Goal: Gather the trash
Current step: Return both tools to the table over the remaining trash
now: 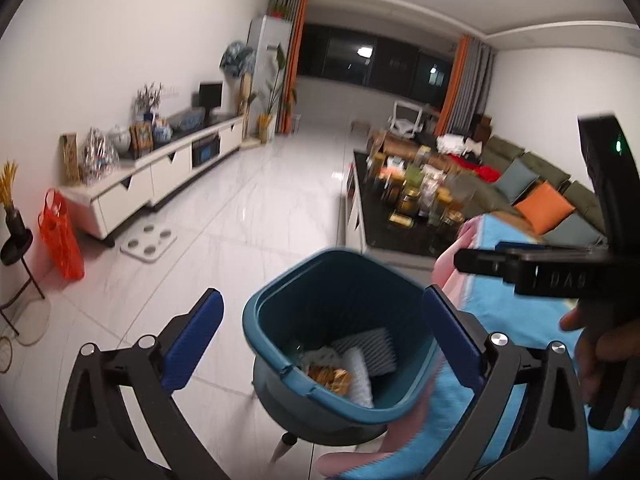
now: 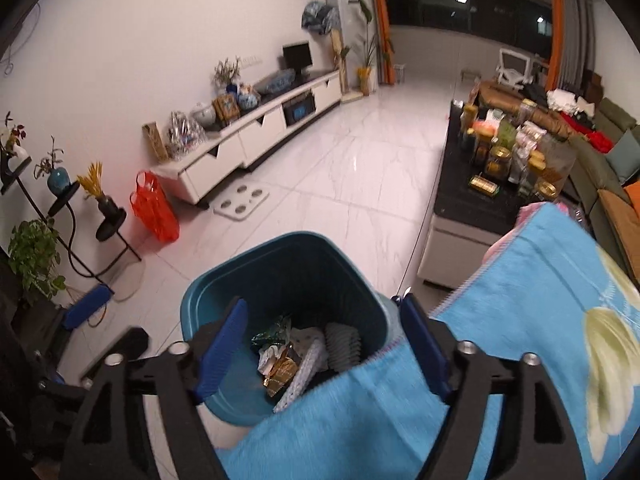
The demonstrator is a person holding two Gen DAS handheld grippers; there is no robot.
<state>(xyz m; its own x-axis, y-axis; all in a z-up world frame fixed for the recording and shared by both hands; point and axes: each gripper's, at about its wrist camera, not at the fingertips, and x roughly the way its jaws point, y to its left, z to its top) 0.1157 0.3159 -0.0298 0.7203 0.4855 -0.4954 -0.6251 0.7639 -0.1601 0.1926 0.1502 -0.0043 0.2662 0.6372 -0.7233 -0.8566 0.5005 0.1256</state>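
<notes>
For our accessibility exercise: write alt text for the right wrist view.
An open gripper hovers over a teal trash bin holding wrappers and crumpled paper, beside a blue blanket. Behind lie white tile floor, a TV cabinet and a cluttered coffee table.

The teal plastic bin [image 2: 280, 264] looks smooth and matt. The blue fleecy cloth blanket [image 2: 540, 280] is soft and fuzzy. The white tiled floor [image 2: 360, 184] shines glossy. A gold foil wrapper [image 2: 282, 374] glints.

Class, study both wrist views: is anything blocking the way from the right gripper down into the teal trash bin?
Nothing visible does. The right gripper hangs open and empty right over the teal bin, whose mouth is uncovered, with wrappers already inside. The blue blanket only borders the bin's right rim.
</notes>
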